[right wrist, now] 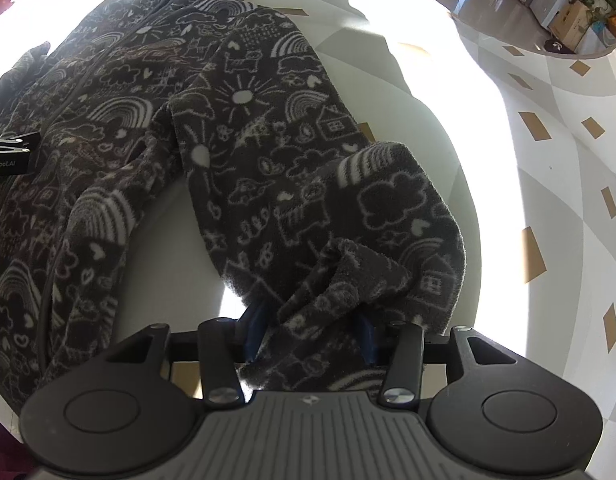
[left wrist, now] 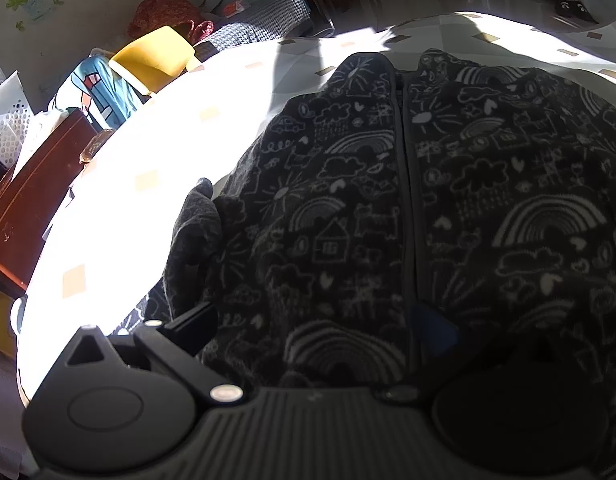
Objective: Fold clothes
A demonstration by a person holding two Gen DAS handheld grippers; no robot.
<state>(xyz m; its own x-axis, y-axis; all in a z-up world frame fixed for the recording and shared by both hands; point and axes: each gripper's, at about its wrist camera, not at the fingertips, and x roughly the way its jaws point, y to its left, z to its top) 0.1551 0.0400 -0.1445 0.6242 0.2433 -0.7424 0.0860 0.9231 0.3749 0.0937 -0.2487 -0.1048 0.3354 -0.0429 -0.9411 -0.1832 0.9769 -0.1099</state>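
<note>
A dark fuzzy jacket [left wrist: 388,208] lies spread out on a big white table [left wrist: 119,184]. The jacket has little white drawings all over it: rainbows, suns, clouds, houses and hearts. A zipper [left wrist: 404,184] runs down its middle and it is zipped shut. Bright sun falls on the table, so parts of it glow white. The table has small tan squares on it.

In the right wrist view, one sleeve [right wrist: 308,184] of the jacket lies on the table beside the body of the jacket. The end of the sleeve is bunched up and folded over. The right gripper [right wrist: 312,332] points steeply down at that end. Its two blue fingers [right wrist: 253,332] stand part way open, one on each side of the bunched cloth. The cloth sits between them, but I cannot tell if the fingers are pressing on it.

In the left wrist view, the left gripper [left wrist: 320,328] sits low over the bottom part of the jacket, close to the zipper. One black finger [left wrist: 195,326] shows on the left side, at the edge of the jacket, and a bit of blue shows on the right side, on the cloth. The jacket covers much of the space between them. It looks wide apart, but I cannot tell if it holds any cloth.

Past the table there is a yellow chair [left wrist: 151,58], a brown wooden desk [left wrist: 35,184] and some bright cloth heaped near the wall.
</note>
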